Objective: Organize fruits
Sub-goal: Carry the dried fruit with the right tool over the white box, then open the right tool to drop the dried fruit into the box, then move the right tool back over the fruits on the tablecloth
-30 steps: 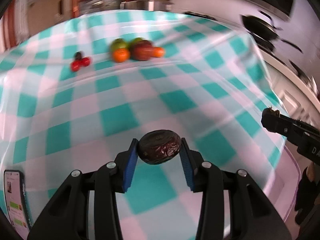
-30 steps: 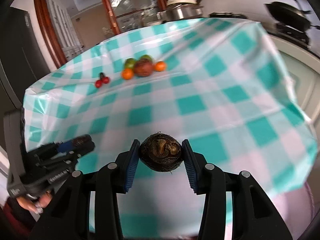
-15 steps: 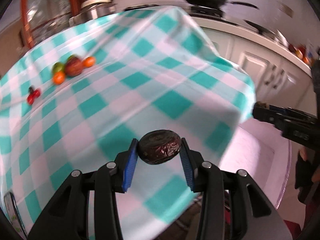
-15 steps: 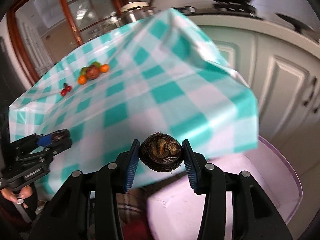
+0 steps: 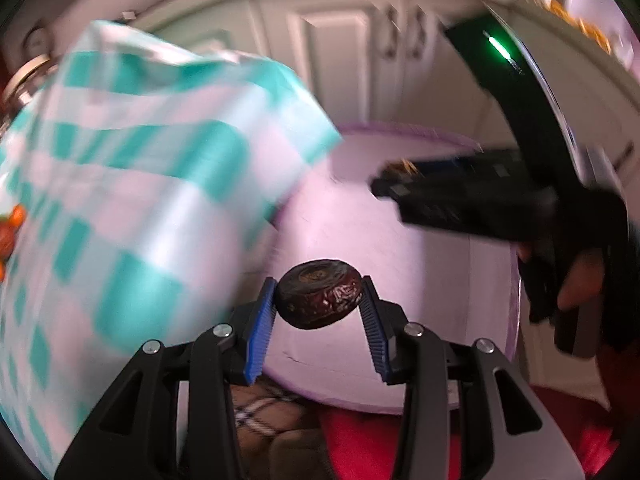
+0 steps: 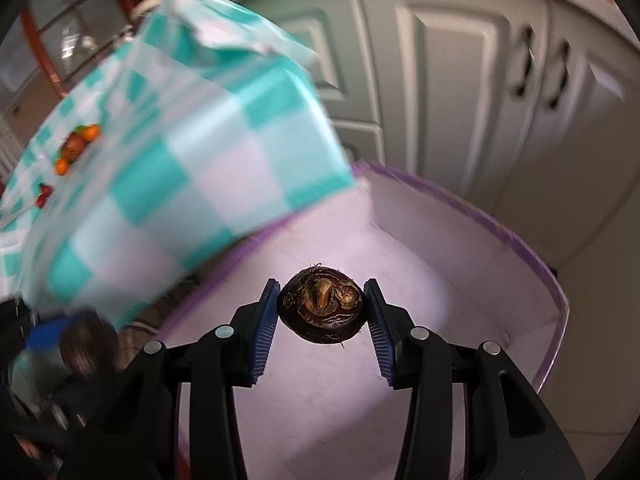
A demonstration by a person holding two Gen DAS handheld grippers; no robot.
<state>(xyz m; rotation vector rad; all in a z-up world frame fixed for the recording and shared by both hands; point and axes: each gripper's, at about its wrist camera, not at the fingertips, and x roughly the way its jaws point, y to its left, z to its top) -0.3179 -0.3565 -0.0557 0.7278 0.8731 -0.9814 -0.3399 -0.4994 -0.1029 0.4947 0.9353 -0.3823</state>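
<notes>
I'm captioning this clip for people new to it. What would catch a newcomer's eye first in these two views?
First, the dark wrinkled fruit pinched in the left tool, and a second dark fruit with a tan patch, gripped in the right tool. Both hang over a pale box with a purple rim. At left, the teal checked tablecloth drapes over the table's corner, with small orange and red fruits far back on it.

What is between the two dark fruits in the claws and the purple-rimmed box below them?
Nothing visible. Each dark fruit hangs over the box's bare pale floor; the checked tablecloth corner overhangs only its far-left edge.
</notes>
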